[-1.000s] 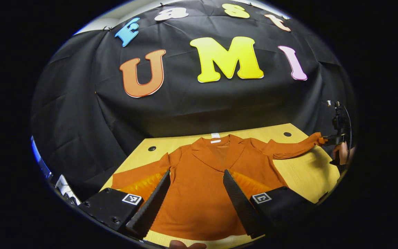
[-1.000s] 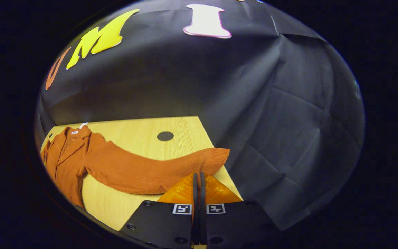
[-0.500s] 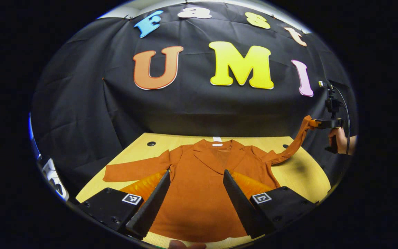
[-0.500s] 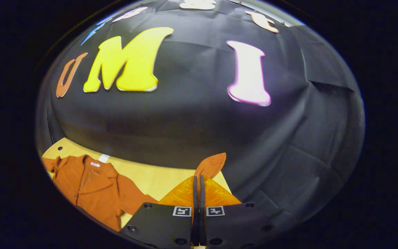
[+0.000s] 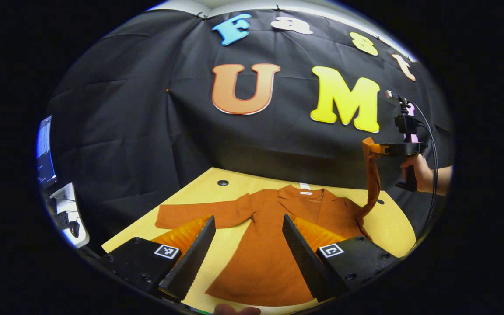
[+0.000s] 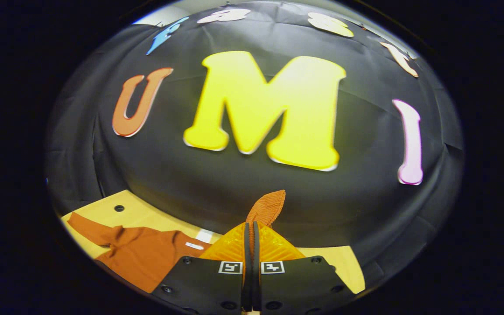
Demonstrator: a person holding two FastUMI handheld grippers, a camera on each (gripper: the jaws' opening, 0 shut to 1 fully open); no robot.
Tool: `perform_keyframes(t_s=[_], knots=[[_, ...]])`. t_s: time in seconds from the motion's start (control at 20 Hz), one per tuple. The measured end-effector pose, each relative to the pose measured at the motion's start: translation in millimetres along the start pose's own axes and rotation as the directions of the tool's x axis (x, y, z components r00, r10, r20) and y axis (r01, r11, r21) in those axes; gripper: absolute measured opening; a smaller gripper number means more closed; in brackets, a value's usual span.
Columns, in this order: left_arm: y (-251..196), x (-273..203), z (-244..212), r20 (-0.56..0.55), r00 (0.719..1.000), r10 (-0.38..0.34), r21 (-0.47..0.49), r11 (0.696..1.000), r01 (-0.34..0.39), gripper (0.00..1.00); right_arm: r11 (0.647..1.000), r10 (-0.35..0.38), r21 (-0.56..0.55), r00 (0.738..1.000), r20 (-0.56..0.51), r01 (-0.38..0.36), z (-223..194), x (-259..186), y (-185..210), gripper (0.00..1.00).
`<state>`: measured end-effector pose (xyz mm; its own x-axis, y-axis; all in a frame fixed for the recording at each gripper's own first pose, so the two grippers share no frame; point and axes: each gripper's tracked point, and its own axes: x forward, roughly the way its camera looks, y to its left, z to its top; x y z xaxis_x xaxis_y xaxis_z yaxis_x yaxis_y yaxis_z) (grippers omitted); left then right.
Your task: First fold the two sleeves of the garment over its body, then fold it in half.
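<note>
— Where do we stand at the worktop point(image 5: 177, 201)?

— We see the orange garment point(image 5: 274, 245) lying flat on it, collar toward the booth wall. Its right sleeve point(image 5: 371, 175) hangs up from the shoulder, the cuff point(image 6: 267, 205) pinched in our right hand-held gripper point(image 6: 250, 232), whose jaws are closed on the fabric.

— And the left hand-held gripper point(image 5: 247, 238)?

— Spread wide, empty, hovering over the garment's lower body; the left sleeve point(image 5: 199, 213) lies flat on the wood.

— What could go wrong?

— We judge the raised sleeve may drag the shoulder and skew the body, since nothing pins it. A thin hold on the cuff could also slip, dropping the sleeve short.
</note>
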<state>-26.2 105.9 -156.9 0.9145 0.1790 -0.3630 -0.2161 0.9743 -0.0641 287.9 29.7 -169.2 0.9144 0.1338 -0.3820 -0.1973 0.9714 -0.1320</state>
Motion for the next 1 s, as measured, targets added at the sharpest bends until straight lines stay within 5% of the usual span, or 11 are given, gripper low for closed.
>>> perform_keyframes(t_s=[0.4,0.65,1.0], knots=[[94,-14,-6,-0.010,0.997,0.074,-0.058,0.996,-0.074,0.97,0.990,0.103,-0.085,0.991,-0.084,-0.110,-64,46,199,0.00],[143,-30,-22,-0.052,0.991,0.123,-0.066,0.990,-0.127,0.96,0.978,0.115,-0.152,0.975,-0.191,-0.145,-134,60,267,0.02],[182,-37,-49,-0.105,0.979,0.177,-0.066,0.981,-0.184,0.97,0.977,0.173,-0.075,0.945,-0.279,-0.201,-182,68,321,0.06]])
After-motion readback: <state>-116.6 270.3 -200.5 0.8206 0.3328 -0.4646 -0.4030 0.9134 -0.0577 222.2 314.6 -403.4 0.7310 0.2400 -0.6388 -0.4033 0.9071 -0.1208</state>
